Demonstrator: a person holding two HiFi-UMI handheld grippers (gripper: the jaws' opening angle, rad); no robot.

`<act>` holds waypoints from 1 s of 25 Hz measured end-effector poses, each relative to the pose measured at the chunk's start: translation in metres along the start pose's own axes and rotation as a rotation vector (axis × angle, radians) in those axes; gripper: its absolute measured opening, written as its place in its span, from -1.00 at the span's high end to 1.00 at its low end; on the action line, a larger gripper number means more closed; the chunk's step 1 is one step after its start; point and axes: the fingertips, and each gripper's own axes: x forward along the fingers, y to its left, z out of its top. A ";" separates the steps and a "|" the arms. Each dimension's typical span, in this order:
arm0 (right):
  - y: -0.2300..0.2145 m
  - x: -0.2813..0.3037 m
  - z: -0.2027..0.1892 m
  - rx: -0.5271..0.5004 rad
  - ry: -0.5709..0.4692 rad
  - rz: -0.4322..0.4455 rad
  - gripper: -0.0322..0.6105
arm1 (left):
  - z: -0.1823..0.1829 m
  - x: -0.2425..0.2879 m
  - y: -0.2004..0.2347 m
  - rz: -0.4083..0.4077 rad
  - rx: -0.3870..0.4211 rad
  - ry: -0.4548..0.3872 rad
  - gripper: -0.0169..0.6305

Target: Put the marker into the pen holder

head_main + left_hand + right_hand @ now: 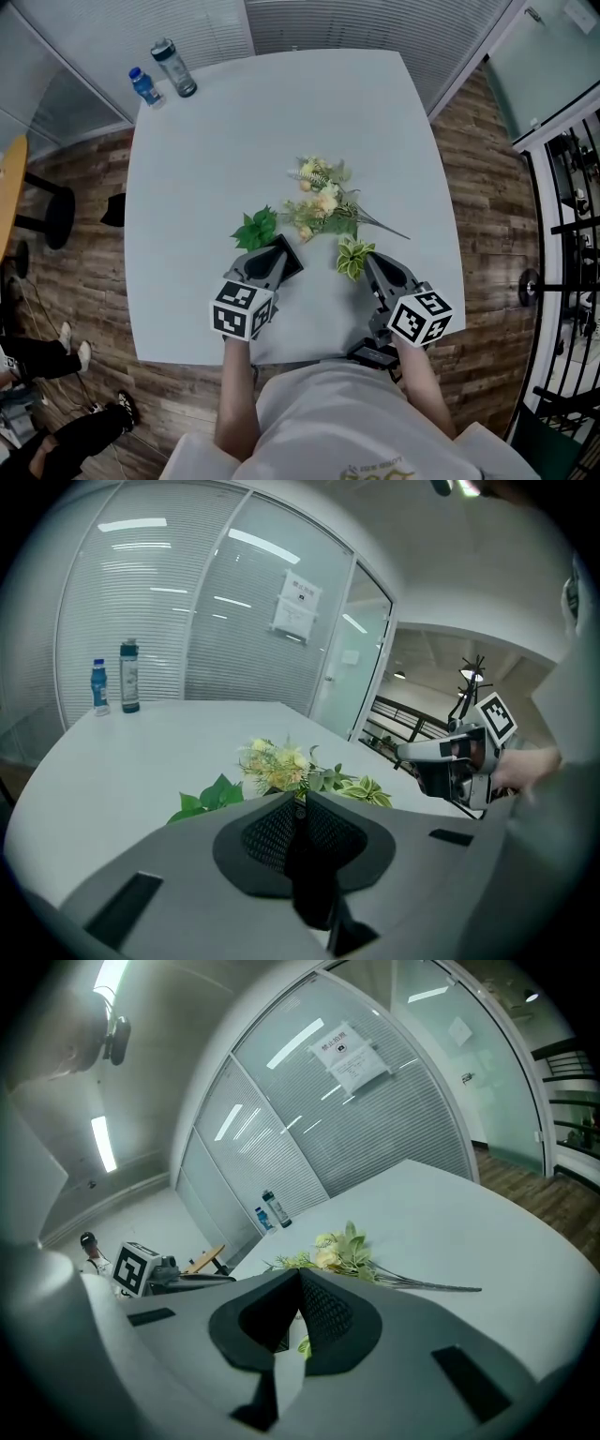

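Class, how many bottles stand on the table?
2. A small blue bottle and a taller dark bottle stand side by side at the table's far left corner. None appears hidden.

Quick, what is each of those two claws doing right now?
Left gripper: closed on a dark object, maybe the marker; hard to tell.
Right gripper: closed, nothing between its jaws.

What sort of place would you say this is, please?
Probably an office meeting room: a large pale table, glass walls with blinds, and a notice posted on the glass.
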 end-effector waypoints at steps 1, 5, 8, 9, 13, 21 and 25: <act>0.000 0.001 0.000 0.000 0.001 0.002 0.85 | 0.000 0.001 0.000 0.002 0.007 0.006 0.82; 0.000 0.002 0.000 -0.002 0.007 0.008 0.85 | 0.000 0.003 0.000 0.012 0.038 0.027 0.82; -0.001 0.002 -0.001 0.000 0.008 0.007 0.85 | 0.001 0.006 0.002 0.042 0.082 0.041 0.81; -0.003 0.002 -0.002 0.002 0.010 0.006 0.85 | 0.001 0.007 0.004 0.057 0.105 0.046 0.81; -0.008 0.000 -0.004 0.007 0.012 0.001 0.85 | 0.000 0.011 0.007 0.101 0.166 0.069 0.78; -0.015 -0.005 -0.004 0.018 0.003 -0.009 0.85 | -0.001 0.014 0.010 0.152 0.224 0.095 0.77; -0.016 -0.009 -0.004 0.021 -0.001 -0.011 0.85 | -0.005 0.017 0.007 0.175 0.286 0.139 0.73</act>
